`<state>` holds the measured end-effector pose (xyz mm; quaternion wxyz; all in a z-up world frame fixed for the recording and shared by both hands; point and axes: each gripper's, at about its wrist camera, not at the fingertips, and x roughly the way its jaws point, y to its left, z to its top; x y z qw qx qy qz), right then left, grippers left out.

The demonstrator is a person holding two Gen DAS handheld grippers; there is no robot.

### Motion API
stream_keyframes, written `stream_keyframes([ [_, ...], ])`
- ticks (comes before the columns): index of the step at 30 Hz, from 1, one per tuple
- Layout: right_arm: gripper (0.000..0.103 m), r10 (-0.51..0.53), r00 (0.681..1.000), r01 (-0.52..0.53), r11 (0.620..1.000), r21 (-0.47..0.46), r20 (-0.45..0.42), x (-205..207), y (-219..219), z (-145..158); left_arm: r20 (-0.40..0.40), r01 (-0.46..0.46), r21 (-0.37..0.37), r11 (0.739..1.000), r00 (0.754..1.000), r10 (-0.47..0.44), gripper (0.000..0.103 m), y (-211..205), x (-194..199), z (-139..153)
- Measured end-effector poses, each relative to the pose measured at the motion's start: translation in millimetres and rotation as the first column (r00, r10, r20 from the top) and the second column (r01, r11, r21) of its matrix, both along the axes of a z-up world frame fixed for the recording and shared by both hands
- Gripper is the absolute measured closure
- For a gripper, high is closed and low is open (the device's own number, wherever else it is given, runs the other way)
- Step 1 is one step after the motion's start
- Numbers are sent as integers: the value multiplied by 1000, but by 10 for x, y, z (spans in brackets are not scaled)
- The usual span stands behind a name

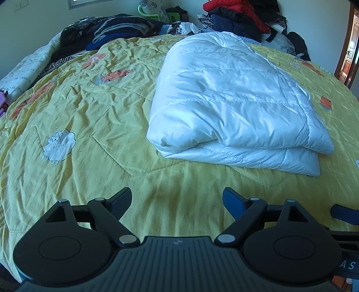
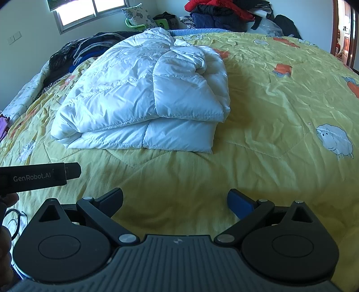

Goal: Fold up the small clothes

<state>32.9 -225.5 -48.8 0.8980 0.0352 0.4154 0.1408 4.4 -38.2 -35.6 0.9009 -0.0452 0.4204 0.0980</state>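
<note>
- On the yellow bedspread (image 1: 94, 116), a white quilted jacket (image 1: 233, 98) lies folded into a thick bundle, with its layers stacked on each other.
- In front of the jacket, on its near side, the left gripper (image 1: 177, 202) hovers over bare bedspread; its jaws stand wide apart and hold nothing.
- Also on the near side of the jacket, the right gripper (image 2: 175, 200) is spread open in the same way, with nothing between its fingers, and apart from the jacket.
- Left of the right gripper, a black bar (image 2: 40, 177) carries the white writing "GenRobot.AI".
- At the right edge of the left wrist view, near the gripper body, the letters "A S" can be read; the rest is cut off.
- Beyond the jacket, at the far side of the bed, lie a pile of dark clothes (image 1: 112, 29) and a pile with red clothes (image 1: 242, 15).
- Left of the jacket, a white sheep figure (image 1: 59, 143) is printed on the bedspread.
</note>
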Motion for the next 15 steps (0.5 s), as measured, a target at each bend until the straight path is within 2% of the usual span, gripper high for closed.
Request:
stream_keyframes([
  [15,2,5,1000,-5,1000,-3,0,-9,9,-7,-1,12,0,1000,1000,-12,14,-9,11,10],
])
